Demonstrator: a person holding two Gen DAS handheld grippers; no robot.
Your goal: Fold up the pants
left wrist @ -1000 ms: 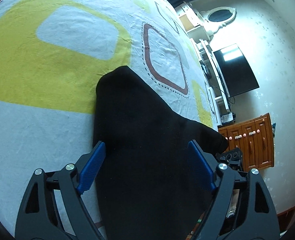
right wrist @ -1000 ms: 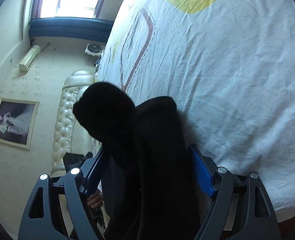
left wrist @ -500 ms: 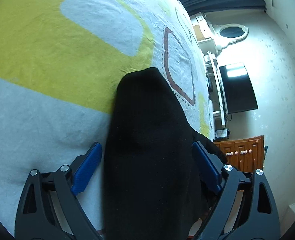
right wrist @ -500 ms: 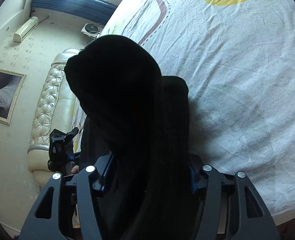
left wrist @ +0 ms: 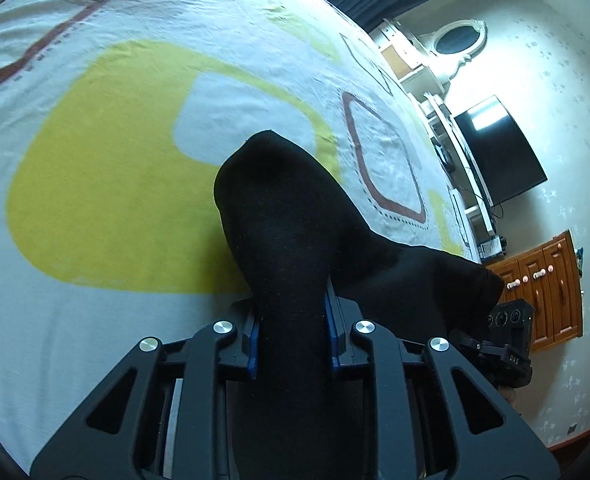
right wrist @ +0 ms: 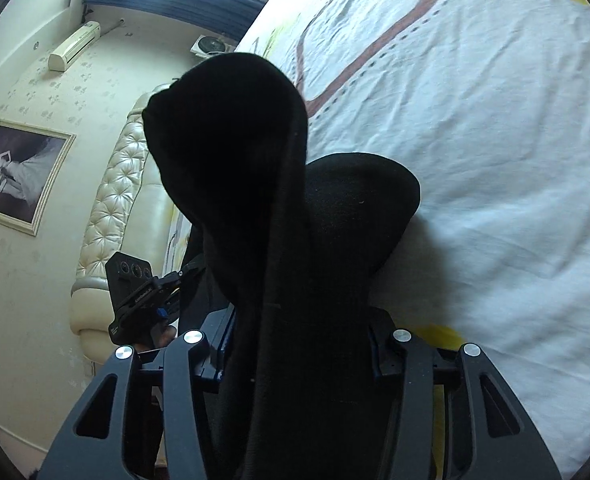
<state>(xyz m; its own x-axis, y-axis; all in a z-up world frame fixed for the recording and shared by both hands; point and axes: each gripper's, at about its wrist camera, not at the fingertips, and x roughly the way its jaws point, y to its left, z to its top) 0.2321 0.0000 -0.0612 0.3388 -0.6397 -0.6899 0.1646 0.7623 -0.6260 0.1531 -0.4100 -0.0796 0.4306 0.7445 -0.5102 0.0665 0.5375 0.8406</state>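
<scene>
Gripping black pants [left wrist: 291,240], "DAS"-marked right tool [left wrist: 507,344]

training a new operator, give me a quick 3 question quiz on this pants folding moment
1. True or false: the left gripper is shut on the black pants.
2. What grips the pants in the right wrist view? A) right gripper B) bare hand C) nothing
3. Fill in: the bedsheet shape beside the pants in the left wrist view is ____ in colour.

Key: 1 true; 2 A; 3 yellow
</scene>
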